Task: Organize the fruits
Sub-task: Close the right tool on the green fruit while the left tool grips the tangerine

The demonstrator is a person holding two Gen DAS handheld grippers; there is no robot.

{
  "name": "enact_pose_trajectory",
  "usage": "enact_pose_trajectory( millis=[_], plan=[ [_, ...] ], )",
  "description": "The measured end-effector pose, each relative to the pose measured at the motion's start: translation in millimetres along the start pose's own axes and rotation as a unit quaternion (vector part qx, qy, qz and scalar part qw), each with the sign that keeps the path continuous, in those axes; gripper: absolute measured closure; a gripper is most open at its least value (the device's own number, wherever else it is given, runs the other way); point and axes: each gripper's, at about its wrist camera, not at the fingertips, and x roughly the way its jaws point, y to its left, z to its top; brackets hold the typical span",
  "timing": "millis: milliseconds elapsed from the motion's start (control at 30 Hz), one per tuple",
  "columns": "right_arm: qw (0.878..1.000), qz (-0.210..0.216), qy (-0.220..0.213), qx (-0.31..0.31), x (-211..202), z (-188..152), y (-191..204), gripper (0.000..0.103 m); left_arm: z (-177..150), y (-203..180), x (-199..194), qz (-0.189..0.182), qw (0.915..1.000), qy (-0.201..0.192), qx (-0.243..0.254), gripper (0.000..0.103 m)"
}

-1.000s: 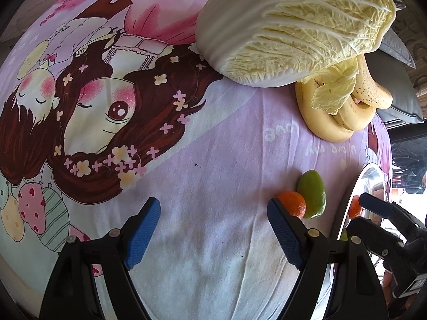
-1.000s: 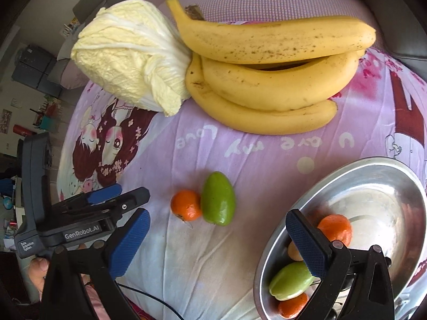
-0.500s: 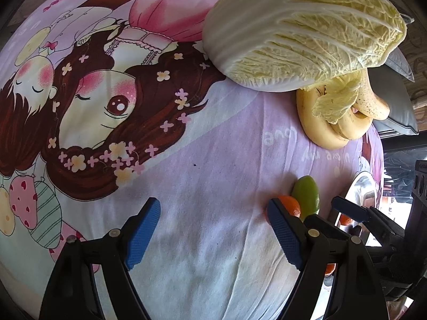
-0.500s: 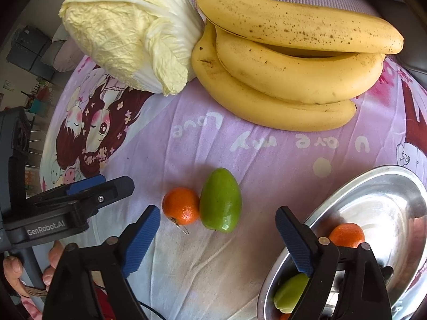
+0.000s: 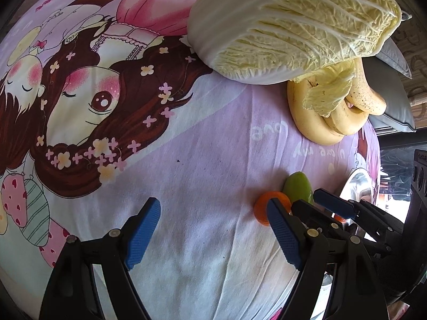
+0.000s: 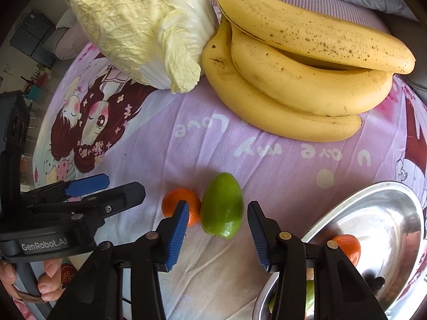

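Note:
A green mango (image 6: 222, 206) lies on the purple cartoon cloth with a small orange (image 6: 178, 206) touching its left side. My right gripper (image 6: 217, 236) is open, its blue pads on either side of the mango, the left pad in front of the orange. A steel bowl (image 6: 384, 208) at the lower right holds an orange (image 6: 348, 246) and a green fruit. My left gripper (image 5: 213, 233) is open and empty over bare cloth; the orange (image 5: 263, 208) and mango (image 5: 296, 186) sit by its right finger.
A bunch of bananas (image 6: 299, 72) and a napa cabbage (image 6: 138, 26) lie at the back of the cloth. The left gripper's body (image 6: 66, 213) sits left of the orange. Grey cushions lie behind.
My right gripper has moved left and forward from the bowl to straddle the green mango. My left gripper has drifted slightly left and stays open.

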Motion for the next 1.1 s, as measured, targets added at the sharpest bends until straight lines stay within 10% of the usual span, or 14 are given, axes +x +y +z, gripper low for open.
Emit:
enact_pose_trajectory(
  millis=[800, 1100],
  plan=[
    [1.000, -0.010, 0.021, 0.001, 20.2, -10.6, 1.1, 0.063, -5.8, -59.8, 31.9, -0.019, 0.9994, 0.015, 0.024, 0.023],
    [1.000, -0.019, 0.023, -0.005, 22.4, -23.5, 1.8, 0.063, -16.5, -95.4, 53.0, -0.049, 0.9977, 0.023, 0.041, 0.051]
  ],
)
